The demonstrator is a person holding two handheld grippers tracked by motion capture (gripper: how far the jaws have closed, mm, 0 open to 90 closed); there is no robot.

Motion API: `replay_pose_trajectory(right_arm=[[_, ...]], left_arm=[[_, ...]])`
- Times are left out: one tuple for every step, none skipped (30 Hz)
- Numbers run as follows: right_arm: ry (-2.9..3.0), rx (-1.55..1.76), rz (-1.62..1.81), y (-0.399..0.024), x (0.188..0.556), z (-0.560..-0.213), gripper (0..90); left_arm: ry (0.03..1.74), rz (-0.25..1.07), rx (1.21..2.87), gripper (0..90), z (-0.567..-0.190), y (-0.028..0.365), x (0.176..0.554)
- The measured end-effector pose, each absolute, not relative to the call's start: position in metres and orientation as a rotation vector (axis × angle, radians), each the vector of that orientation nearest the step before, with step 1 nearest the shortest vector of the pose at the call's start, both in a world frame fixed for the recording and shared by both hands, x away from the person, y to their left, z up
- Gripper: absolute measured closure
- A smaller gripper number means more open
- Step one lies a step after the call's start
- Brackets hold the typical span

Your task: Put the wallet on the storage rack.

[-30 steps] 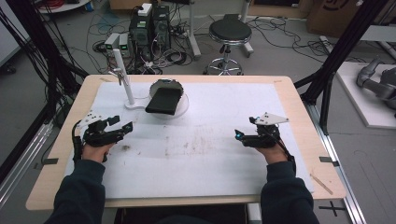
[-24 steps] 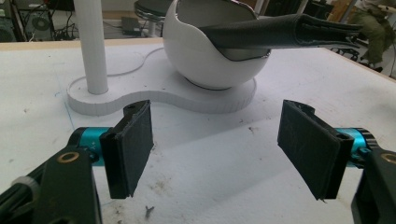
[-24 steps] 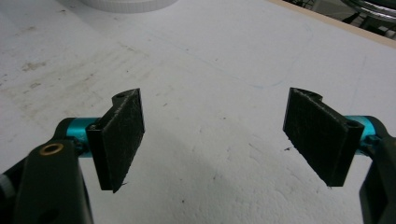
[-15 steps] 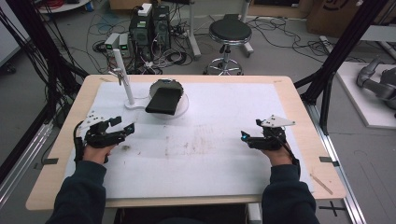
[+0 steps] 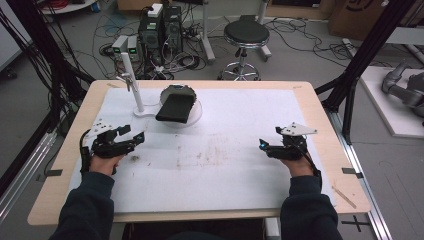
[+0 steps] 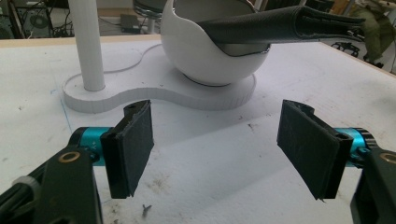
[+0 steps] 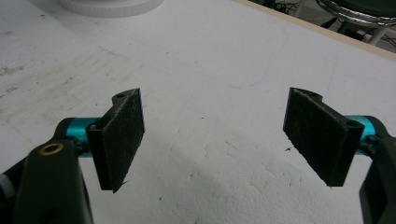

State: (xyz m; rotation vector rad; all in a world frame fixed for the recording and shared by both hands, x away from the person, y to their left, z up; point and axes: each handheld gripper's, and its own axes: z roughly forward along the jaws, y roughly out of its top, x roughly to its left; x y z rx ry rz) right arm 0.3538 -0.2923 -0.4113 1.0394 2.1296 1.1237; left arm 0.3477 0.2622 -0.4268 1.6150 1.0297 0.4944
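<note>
Haven't really started: my left gripper (image 6: 217,149) and right gripper (image 7: 215,140) both sit wide open with nothing between them, and the black pouch (image 5: 175,107) rests untouched in the white bowl (image 6: 196,51), near my left one.

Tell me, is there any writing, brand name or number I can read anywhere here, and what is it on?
No text can be read.
Cardboard box on the floor at the back: a dark printed mark, cut off by the frame and too blurred to read.
Computer towers behind the table: too small to show any label.
White bowl stand, dark case and both claws: no writing shows.
</note>
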Motion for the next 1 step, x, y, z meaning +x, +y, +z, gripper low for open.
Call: replay_pose_trajectory(right_arm=[[2.132,1.036,1.122,-0.293,0.3539,-0.4113,20.9]], left_arm=[[1.03,0.495,1.616,26.9,-0.4268,0.2622,0.3478]])
